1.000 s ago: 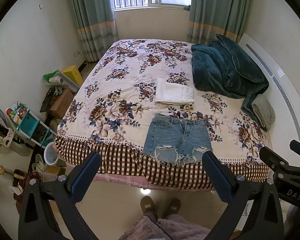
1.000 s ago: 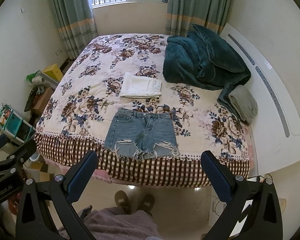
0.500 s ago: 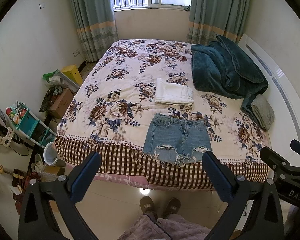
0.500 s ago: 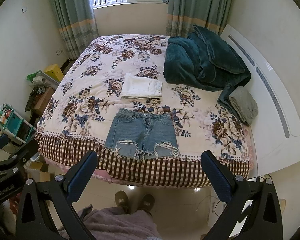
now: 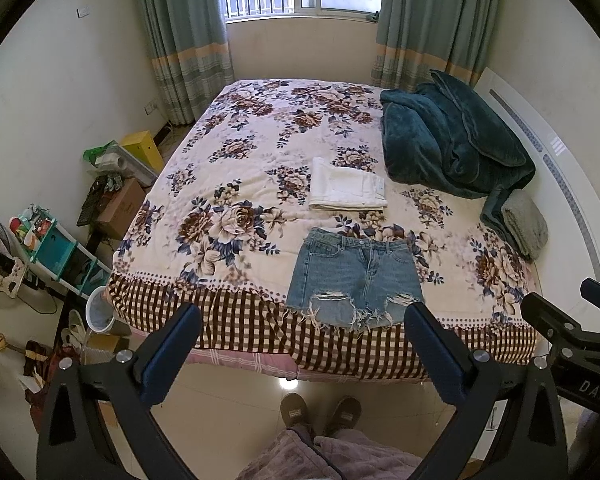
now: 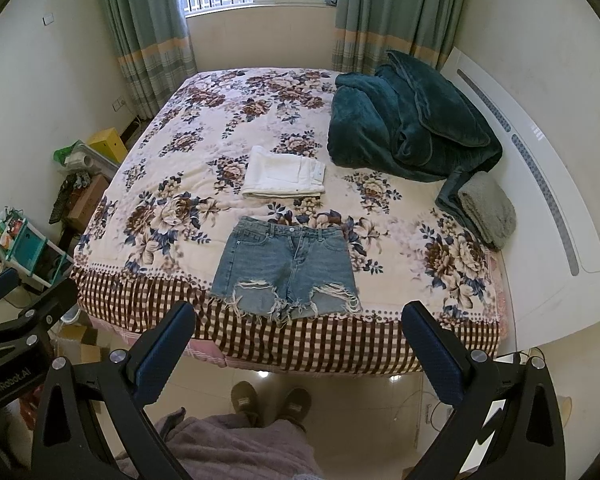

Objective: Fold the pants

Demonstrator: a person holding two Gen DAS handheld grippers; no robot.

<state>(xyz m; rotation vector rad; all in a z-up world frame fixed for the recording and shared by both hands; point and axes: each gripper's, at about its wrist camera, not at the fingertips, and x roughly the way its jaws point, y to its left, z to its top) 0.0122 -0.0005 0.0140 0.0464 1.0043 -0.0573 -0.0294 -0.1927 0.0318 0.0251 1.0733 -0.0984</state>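
lying flat on the bed (image 5: 228,184), the denim shorts (image 5: 356,276) sit close to the near edge, waistband toward the window, frayed hems reaching over the checked border of the floral bedspread. just beyond the waistband, not touching it, rests a folded white garment (image 5: 346,186). a teal blanket (image 5: 448,140) is heaped at the far right corner of the bed, and a folded grey towel (image 5: 526,222) lies by the right edge next to the white headboard (image 6: 540,184). both tongs are held above the floor short of the bed, well apart from the shorts. the left tongs (image 5: 300,344) are spread wide, nothing between the blue pads. the right tongs (image 6: 296,342) are likewise spread wide and hold nothing. the person's slippered feet (image 6: 272,400) show on the tiled floor below. a teal shelf unit (image 5: 60,252) and cardboard boxes (image 5: 120,204) stand along the left side of the bed.
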